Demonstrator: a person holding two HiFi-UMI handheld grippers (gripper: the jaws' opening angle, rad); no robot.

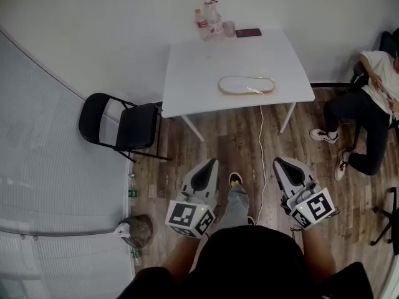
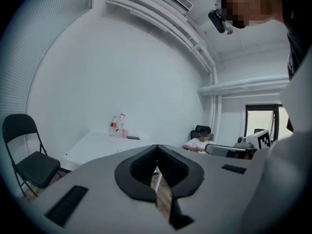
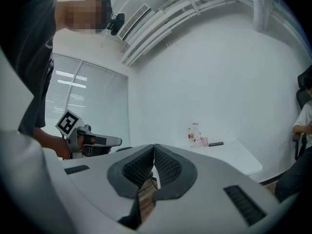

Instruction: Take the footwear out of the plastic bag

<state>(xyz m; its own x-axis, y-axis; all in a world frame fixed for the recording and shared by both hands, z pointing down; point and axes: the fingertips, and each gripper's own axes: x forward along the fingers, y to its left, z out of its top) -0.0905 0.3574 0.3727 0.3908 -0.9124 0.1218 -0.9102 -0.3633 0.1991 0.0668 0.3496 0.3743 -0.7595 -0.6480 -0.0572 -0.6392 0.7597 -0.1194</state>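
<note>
The white table (image 1: pixel 187 86) stands well ahead of the person, and the plastic bag (image 1: pixel 264 90) lies flat on it near its front edge, toward the right. The footwear (image 1: pixel 242 85) shows through it as a long, pale sole shape, so nothing has been taken out yet.

Both tools are held low in front of the body, well short of the table. The left gripper (image 1: pixel 211 162) has its jaws pressed together with nothing between them, only floorboards showing past the pads. The right gripper (image 1: pixel 279 161) is the same, closed and empty. That fits an approach, I judge: there is nothing within reach to hold, so the jaws need not be apart.

The bottles (image 1: pixel 209 18) and a phone (image 1: pixel 248 33) sit at the table's far edge, well apart from the bag — probably set back to leave working room. A black folding chair (image 1: pixel 124 124) stands to the table's left.
</note>
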